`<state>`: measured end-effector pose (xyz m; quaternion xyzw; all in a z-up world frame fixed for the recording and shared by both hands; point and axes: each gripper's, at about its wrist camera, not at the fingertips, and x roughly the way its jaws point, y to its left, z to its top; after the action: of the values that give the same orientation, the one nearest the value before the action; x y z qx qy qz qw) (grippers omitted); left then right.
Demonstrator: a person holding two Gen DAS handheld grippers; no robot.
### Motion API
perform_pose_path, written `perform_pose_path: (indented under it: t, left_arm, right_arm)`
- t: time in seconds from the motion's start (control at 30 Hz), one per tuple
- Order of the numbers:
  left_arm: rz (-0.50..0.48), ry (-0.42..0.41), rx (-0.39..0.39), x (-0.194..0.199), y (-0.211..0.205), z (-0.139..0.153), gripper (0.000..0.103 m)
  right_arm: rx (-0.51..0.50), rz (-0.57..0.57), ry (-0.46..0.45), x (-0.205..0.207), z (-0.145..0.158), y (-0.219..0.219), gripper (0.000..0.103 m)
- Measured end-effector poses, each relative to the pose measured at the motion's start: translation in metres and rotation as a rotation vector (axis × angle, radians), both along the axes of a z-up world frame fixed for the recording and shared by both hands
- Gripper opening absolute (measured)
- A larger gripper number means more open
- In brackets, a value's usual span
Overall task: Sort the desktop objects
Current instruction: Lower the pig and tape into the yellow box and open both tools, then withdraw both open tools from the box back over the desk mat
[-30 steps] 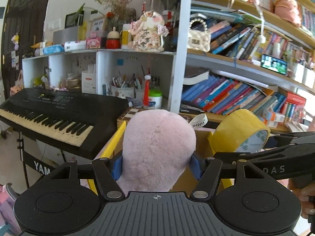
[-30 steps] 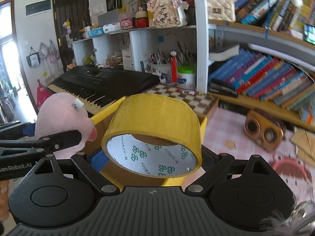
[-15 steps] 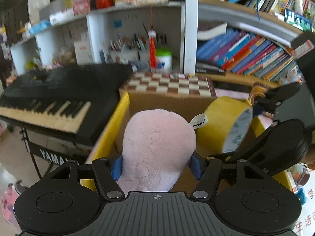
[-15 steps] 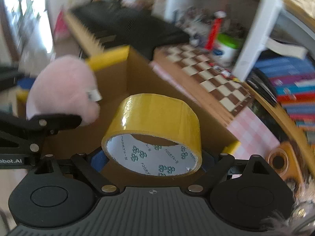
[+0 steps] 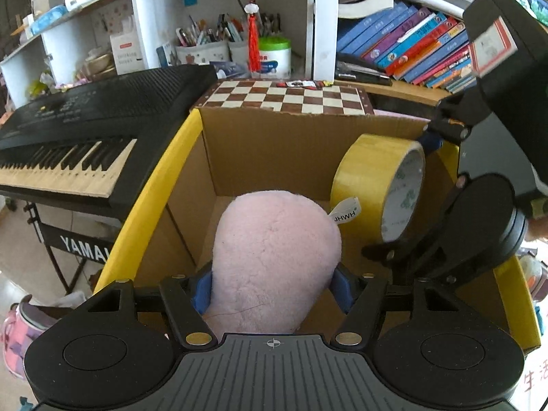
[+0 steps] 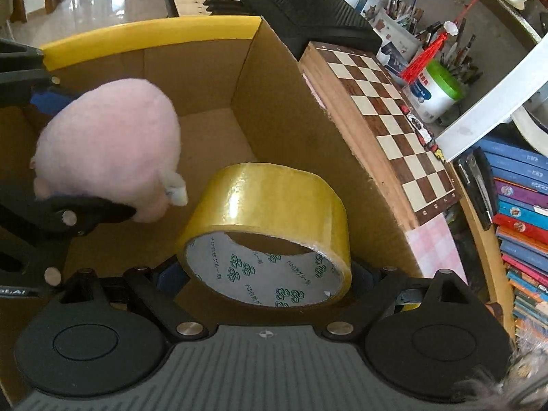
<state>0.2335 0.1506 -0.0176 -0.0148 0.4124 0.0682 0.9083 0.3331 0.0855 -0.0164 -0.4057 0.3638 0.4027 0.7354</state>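
We have the left tongs (image 5: 272,282) clamped on the pink plush toy (image 5: 274,260) and the right tongs (image 6: 265,274) clamped on the yellow tape roll (image 6: 270,205), both held inside the open cardboard box (image 5: 274,147). To do this well, we should lower each close to the box floor before letting go, toy nearer the left wall, tape beside it, short of the far wall by the chessboard (image 5: 284,97).

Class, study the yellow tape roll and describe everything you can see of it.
The tape roll is a wide, glossy yellow ring with a white inner liner printed with green logos. The right tongs clamp it by its sides, blue pads against it. It hangs inside the cardboard box, beside the pink plush toy.
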Motion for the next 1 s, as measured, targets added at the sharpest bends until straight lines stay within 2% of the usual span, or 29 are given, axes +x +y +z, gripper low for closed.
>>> perform_pose_path:
  t: [0.13, 0.27, 0.47, 0.6, 0.83, 1.0]
  left_arm:
    - [-0.027, -0.029, 0.031, -0.005, -0.005, 0.002, 0.075]
    - [-0.045, -0.117, 0.072, -0.016, -0.012, 0.015, 0.082]
    - [-0.033, -0.245, 0.096, -0.039, -0.016, 0.043, 0.085]
    - [-0.014, -0.301, 0.105, -0.053, -0.016, 0.058, 0.086]
    - [0.028, -0.367, 0.080, -0.086, -0.014, 0.078, 0.088]
    - [0.038, -0.411, 0.103, -0.110, -0.017, 0.086, 0.092]
  right_arm:
    - [0.047, -0.026, -0.002, 0.004, 0.005, -0.004, 0.097]
    - [0.112, -0.063, -0.014, 0.000, 0.017, -0.012, 0.097]
    - [0.234, -0.124, -0.047, -0.015, 0.047, -0.032, 0.097]
    - [0.327, -0.175, -0.056, -0.028, 0.068, -0.048, 0.097]
    - [0.452, -0.266, -0.099, -0.060, 0.093, -0.077, 0.096]
    - [0.529, -0.341, -0.134, -0.087, 0.104, -0.101, 0.096]
